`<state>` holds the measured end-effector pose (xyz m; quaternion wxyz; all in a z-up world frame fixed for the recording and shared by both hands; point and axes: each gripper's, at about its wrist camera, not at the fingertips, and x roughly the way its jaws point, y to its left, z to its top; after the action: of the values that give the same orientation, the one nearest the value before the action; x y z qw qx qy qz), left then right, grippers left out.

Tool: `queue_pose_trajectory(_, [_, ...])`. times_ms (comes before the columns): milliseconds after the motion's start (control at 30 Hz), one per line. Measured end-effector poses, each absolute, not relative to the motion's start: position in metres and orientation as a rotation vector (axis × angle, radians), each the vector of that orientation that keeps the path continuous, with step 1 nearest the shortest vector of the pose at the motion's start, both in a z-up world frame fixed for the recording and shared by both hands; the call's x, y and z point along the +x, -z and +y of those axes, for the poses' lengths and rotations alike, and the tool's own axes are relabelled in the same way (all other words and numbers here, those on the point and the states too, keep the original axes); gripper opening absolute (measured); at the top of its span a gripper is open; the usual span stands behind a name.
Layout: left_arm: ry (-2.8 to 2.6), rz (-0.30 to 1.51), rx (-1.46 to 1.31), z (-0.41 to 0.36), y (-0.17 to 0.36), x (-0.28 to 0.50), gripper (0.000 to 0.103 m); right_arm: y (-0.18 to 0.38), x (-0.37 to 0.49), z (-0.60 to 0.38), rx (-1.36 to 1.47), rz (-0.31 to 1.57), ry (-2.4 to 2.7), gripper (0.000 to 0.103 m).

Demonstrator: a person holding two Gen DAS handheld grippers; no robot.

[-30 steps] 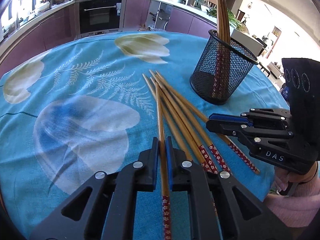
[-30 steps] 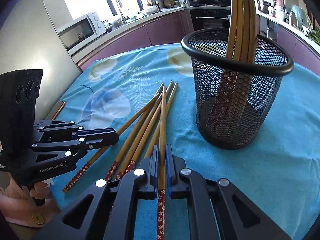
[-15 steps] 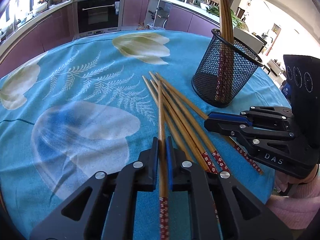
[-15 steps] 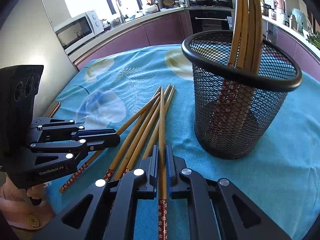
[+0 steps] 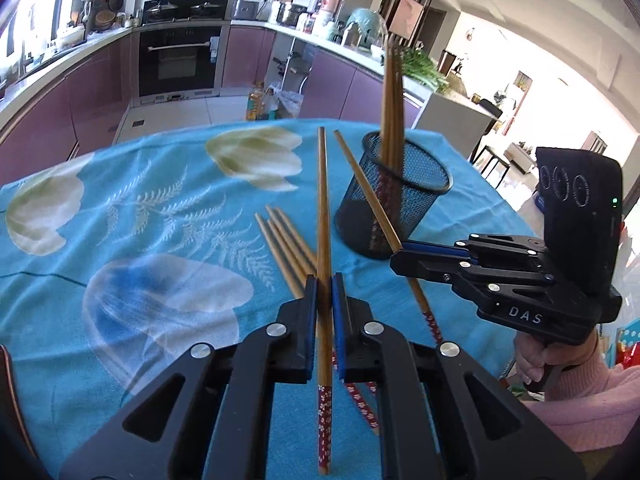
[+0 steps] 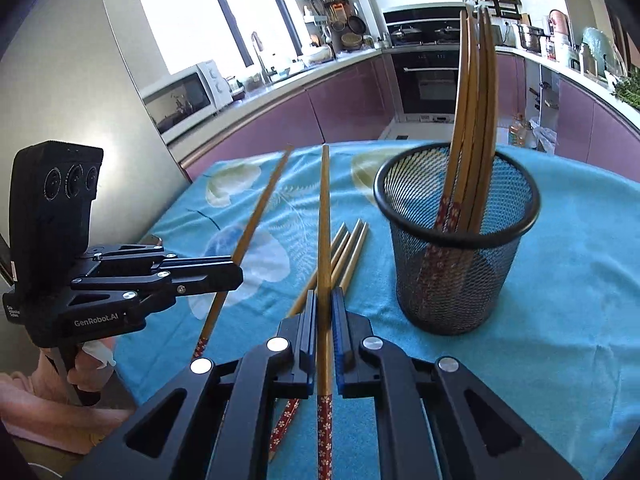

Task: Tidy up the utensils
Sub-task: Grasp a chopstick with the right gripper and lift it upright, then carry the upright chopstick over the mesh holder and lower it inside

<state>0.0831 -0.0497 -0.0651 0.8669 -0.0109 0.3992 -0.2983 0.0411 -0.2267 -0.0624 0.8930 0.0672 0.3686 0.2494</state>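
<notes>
Above the desk, each hand-held gripper is clamped on one chopstick pointing far; mesh holder stands far-right, nearer the right hand-held gripper than the left hand-held gripper.

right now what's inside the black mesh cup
Several chopsticks stand in the mesh cup, leaning on its rim, red patterned ends down. Their tips at the bottom blur behind the mesh, so an exact count is unclear.

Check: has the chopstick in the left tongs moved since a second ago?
Yes. The chopstick in the left tongs has lifted off the blue tablecloth; its tip now stands level with the mesh holder rim, above the chopsticks left on the cloth.
</notes>
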Motion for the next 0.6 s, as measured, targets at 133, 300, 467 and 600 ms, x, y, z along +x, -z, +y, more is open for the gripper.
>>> queue_pose_trajectory(133, [0.664, 0.795, -0.049, -0.046, 0.046, 0.074, 0.008, 0.051, 0.036, -0.237, 0.161, 0.721, -0.522, 0.006])
queue_pose_trajectory(300, [0.688, 0.755, -0.068, -0.042, 0.03, 0.068, 0.008, 0.043, 0.03, -0.243, 0.166, 0.682, -0.513, 0.006])
queue_pose_trajectory(467, [0.708, 0.726, -0.092, -0.039, 0.019, 0.065, 0.008, 0.037, 0.028, -0.251, 0.177, 0.654, -0.509, 0.006])
queue_pose_trajectory(600, [0.726, 0.7, -0.105, -0.04, 0.01, 0.065, 0.007, 0.029, 0.027, -0.254, 0.191, 0.623, -0.51, 0.006])
